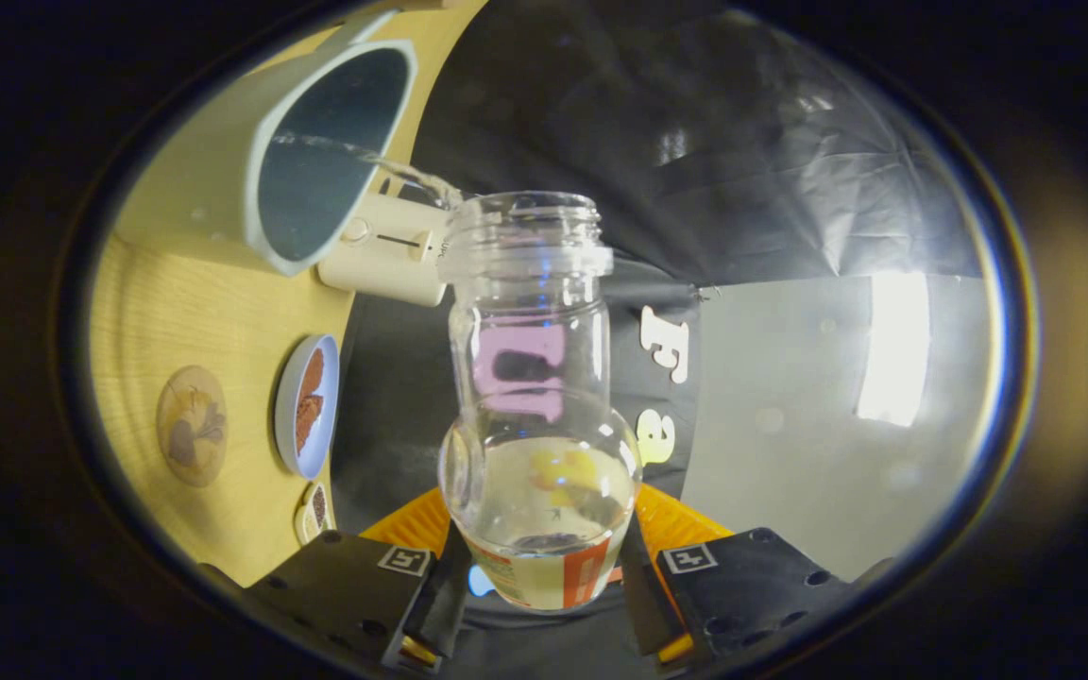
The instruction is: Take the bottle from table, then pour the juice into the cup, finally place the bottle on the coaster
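Gripper view: claw [544, 586] closed on the base of the bottle [533, 397], one finger pressing each side of its labelled lower part. The bottle is clear, uncapped, with a threaded neck and a bulged lower body; pale juice [544, 501] remains pooled in that lower part, roughly a third of the volume by my estimate. The whole view is rolled — bench [195, 312] runs up one side — so the bottle is tipped. A thin stream [402, 172] leaves the mouth and enters the pale cup [308, 161] just beyond the neck.

Step in hand: the pour, mid-way. Next move calls for holding the tilt until enough has gone over, then righting the bottle without dripping — and carrying it to a coaster. Round coasters [192, 427] lie on the bench beside the cup; which one is meant, cannot tell.
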`<state>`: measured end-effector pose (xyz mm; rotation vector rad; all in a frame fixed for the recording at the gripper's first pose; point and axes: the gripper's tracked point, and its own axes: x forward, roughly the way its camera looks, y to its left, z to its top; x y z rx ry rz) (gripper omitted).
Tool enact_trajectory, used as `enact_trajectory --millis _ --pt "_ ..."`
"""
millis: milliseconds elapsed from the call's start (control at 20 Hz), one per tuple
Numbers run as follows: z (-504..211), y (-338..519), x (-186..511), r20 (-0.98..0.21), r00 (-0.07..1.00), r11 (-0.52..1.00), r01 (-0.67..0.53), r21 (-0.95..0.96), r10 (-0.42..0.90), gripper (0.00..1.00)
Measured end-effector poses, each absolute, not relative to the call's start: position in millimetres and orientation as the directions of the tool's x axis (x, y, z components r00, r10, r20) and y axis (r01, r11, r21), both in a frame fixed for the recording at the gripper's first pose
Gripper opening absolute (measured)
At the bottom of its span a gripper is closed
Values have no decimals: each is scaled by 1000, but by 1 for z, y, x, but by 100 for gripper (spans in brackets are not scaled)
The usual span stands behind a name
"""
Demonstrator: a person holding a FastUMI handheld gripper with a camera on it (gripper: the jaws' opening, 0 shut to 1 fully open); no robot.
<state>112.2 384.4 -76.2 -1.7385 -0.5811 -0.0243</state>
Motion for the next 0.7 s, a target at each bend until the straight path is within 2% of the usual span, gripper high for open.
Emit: enact_trajectory --millis 700 --pt "-72 398 101 347 845 -162 441 -883 407 73"
